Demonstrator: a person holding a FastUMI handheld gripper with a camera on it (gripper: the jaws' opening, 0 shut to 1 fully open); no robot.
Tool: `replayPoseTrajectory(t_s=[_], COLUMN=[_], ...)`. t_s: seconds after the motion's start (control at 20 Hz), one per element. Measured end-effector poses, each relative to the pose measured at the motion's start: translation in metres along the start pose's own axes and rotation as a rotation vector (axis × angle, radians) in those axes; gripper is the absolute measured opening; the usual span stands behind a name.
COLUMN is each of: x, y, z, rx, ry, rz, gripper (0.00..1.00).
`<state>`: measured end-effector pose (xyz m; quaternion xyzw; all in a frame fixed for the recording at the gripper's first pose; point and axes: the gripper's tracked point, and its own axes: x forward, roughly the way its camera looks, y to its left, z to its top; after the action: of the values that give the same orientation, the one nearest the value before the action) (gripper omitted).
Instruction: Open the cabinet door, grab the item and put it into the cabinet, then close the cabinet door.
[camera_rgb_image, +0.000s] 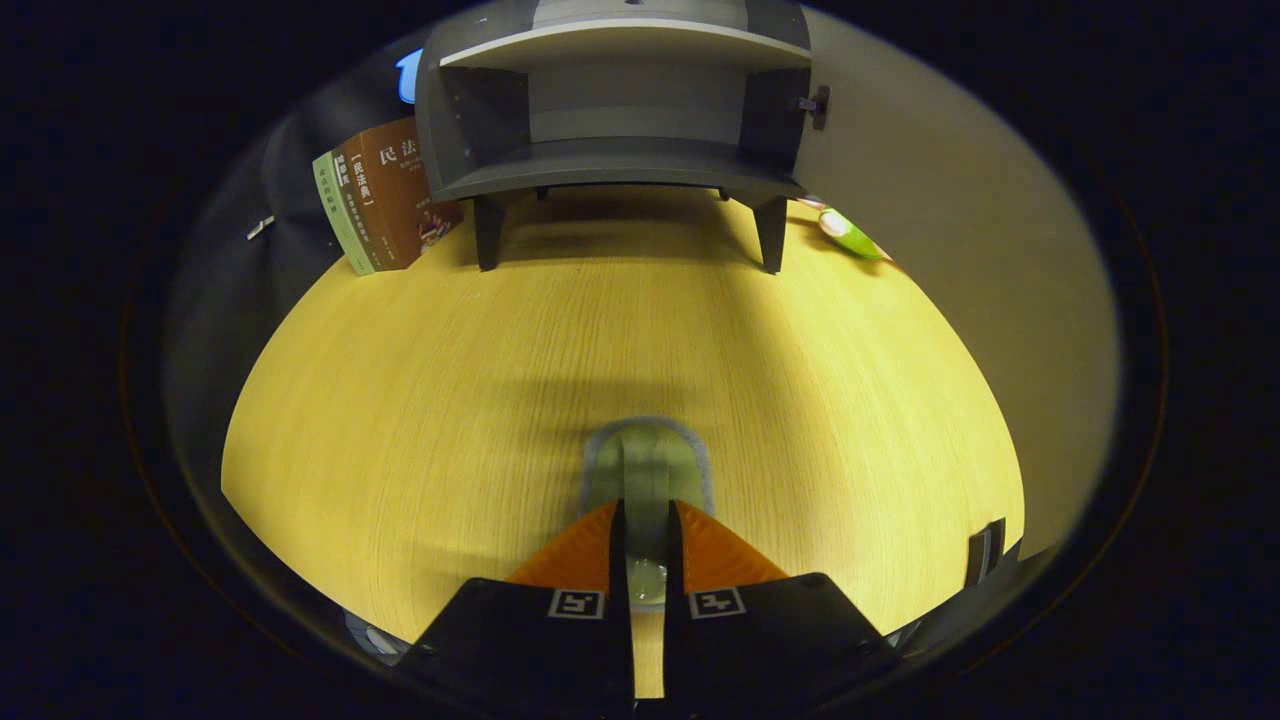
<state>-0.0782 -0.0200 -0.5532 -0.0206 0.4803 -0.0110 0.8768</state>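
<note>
Tongs pinch a green cup by its handle (both fingers pressing), above the tabletop; grey cabinet stands open well beyond.

Yellow wood-grain tabletop spreads ahead of the fingers, brightly lit mid-surface, darker in a shadow band just beyond them. Far ahead, left, two books stand leaning against dark cloth backdrop. A pale plain wall rises along the right.
</note>
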Motion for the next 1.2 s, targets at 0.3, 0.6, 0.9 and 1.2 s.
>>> replayPoseTrajectory(t_s=[0.3,0.6,0.9,1.2], x=[-0.037,-0.106,-0.161,-0.186], y=[-0.004,0.007,0.019,0.029], z=[0.045,0.109,0.172,0.248], rx=[0.009,0.005,-0.002,0.010], ry=[-0.109,-0.243,-0.326,-0.392], rz=[0.012,0.070,0.123,0.146], gripper=[0.16,0.16,0.16,0.16])
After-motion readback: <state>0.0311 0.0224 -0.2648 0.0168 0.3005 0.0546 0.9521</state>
